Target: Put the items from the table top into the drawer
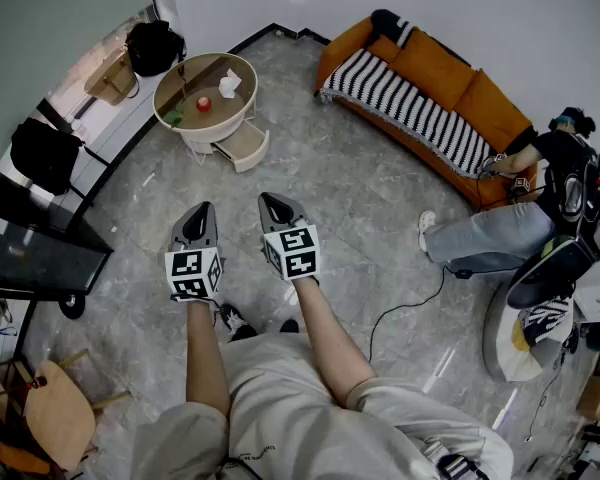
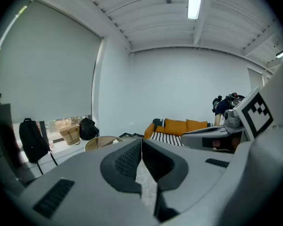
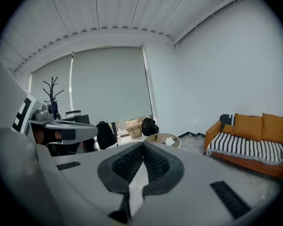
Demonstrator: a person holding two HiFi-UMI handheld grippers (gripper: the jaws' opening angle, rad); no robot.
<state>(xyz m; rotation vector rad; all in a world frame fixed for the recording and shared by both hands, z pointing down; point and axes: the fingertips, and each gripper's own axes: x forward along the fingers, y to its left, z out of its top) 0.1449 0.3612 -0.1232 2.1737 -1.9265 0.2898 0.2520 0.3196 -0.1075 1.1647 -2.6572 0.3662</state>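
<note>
A round table point(image 1: 192, 76) stands far ahead across the floor. On it lie a small red item point(image 1: 203, 103), a white crumpled item point(image 1: 229, 84) and something green point(image 1: 173, 118). Its drawer point(image 1: 244, 147) is pulled open on the near side. My left gripper point(image 1: 202, 209) and right gripper point(image 1: 267, 200) are held side by side in mid-air, well short of the table, both shut and empty. In the left gripper view the left gripper point(image 2: 141, 142) points past the table point(image 2: 102, 142). The right gripper point(image 3: 143, 145) points toward the table point(image 3: 163, 139).
An orange sofa point(image 1: 435, 83) with a striped blanket lines the far right wall. A person point(image 1: 525, 223) sits on the floor at the right. Black bags point(image 1: 153, 46) and a tan bag point(image 1: 110, 76) lie beyond the table. A dark cabinet point(image 1: 25, 248) and a wooden chair point(image 1: 55, 413) stand at the left.
</note>
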